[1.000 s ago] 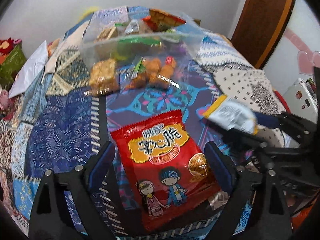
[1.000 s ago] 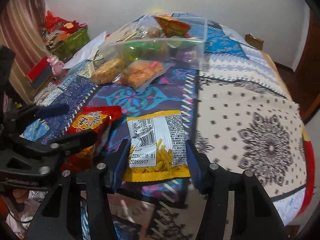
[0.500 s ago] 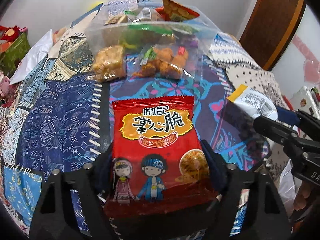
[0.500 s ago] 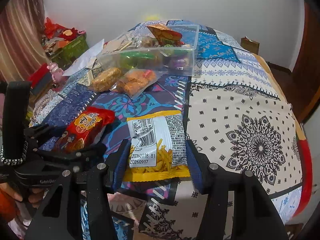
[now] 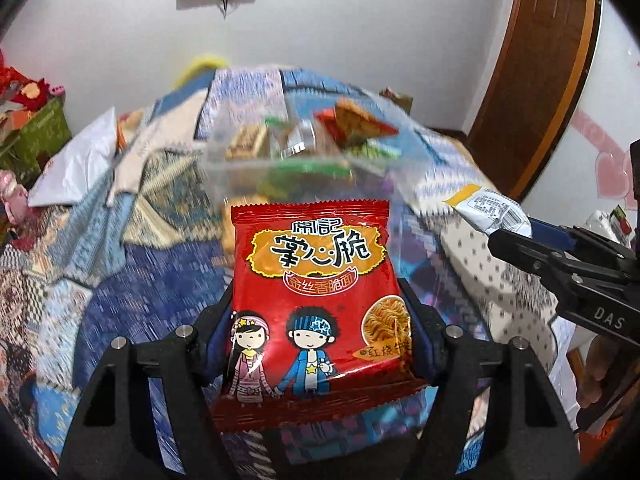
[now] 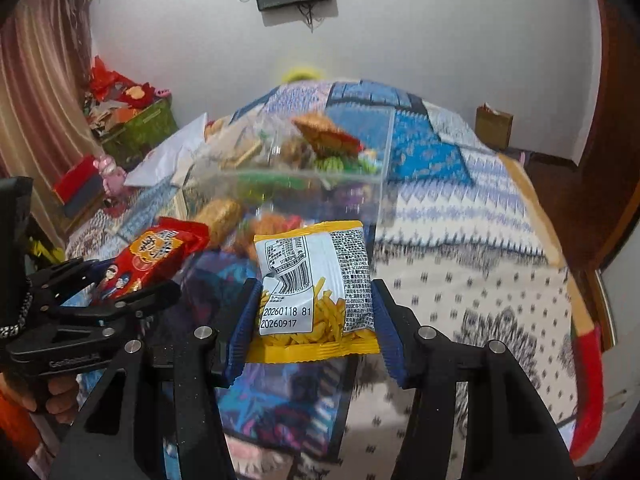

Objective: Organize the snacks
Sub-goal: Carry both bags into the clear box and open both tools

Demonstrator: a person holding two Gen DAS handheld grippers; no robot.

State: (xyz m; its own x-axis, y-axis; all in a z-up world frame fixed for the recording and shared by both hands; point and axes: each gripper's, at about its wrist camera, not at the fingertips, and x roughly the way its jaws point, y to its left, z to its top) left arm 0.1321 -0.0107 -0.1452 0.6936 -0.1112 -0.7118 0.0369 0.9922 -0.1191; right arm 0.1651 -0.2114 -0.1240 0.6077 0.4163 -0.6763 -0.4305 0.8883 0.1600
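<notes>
Red foil first: the left gripper (image 5: 316, 320) is clamped on a red noodle-snack packet (image 5: 316, 292), jaws pinching its two side edges near the bottom, packet standing upright above the quilt. Over on the other side, the right gripper (image 6: 312, 320) is squeezing a yellow-and-white fries-type snack packet (image 6: 316, 288) the same way, back side with barcode and date stamp facing the camera. Both packets are lifted off the patchwork bedspread (image 6: 460, 248) and sit short of the clear plastic bin (image 6: 304, 176), which already has a heap of mixed snacks in it. A couple of loose bagged snacks (image 6: 224, 216) lie on the bedspread right in front of the bin.

My guess is this is the carry-to-bin step. To do it well I'd keep both packets high enough to clear the bin's near wall, bring them over an open spot rather than the tall orange bag (image 6: 326, 134) poking up, and drop one at a time so the two grippers don't bump. Foil is slippery, so don't ease the squeeze until you're above the opening.
</notes>
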